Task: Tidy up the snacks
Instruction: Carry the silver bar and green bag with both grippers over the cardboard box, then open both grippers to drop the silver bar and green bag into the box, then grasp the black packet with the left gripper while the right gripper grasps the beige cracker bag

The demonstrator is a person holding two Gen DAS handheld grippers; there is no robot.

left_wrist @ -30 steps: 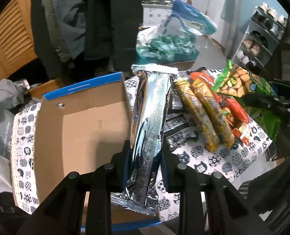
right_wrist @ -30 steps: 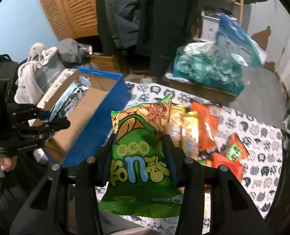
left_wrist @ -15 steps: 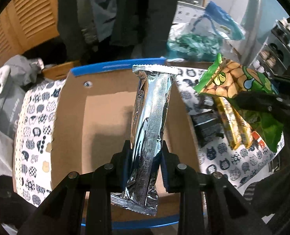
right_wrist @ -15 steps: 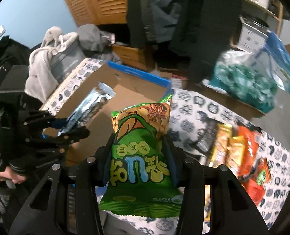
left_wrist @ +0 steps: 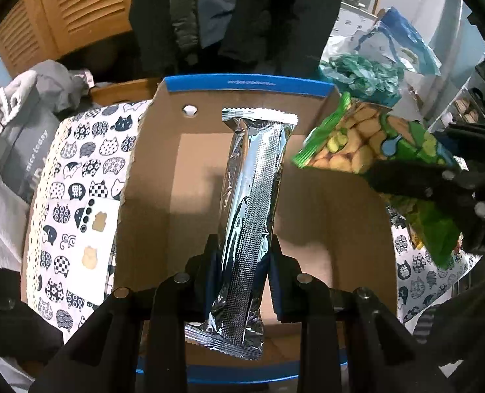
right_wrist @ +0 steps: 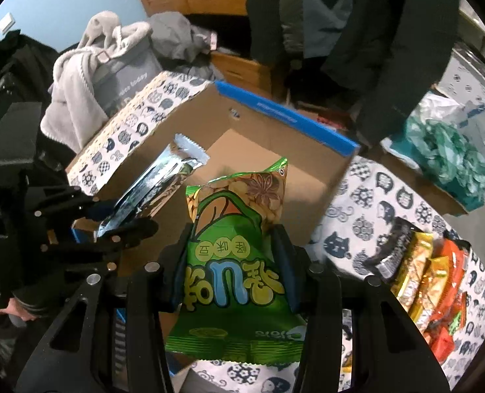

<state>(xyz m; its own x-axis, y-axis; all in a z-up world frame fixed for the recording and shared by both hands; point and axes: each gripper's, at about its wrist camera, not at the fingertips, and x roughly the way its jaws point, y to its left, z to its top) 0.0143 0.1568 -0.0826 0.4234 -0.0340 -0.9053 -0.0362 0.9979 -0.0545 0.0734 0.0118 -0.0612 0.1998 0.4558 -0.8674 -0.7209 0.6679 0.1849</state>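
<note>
Claws are both clamping light, crinkly, slippery packets over the cardboard box (left_wrist: 308, 222): left gripper (left_wrist: 241, 273) pinching the silver bar (left_wrist: 252, 196) low, right gripper (right_wrist: 234, 265) squeezing the puffy green bag (right_wrist: 236, 262) mid-body.

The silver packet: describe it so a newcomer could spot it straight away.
Find the cardboard box with blue edges on the cat-print tablecloth. Above its open inside, the left tool grips a long silver foil packet. The neighbouring green snack bag is wider and printed; this one is plain and shiny.
</note>
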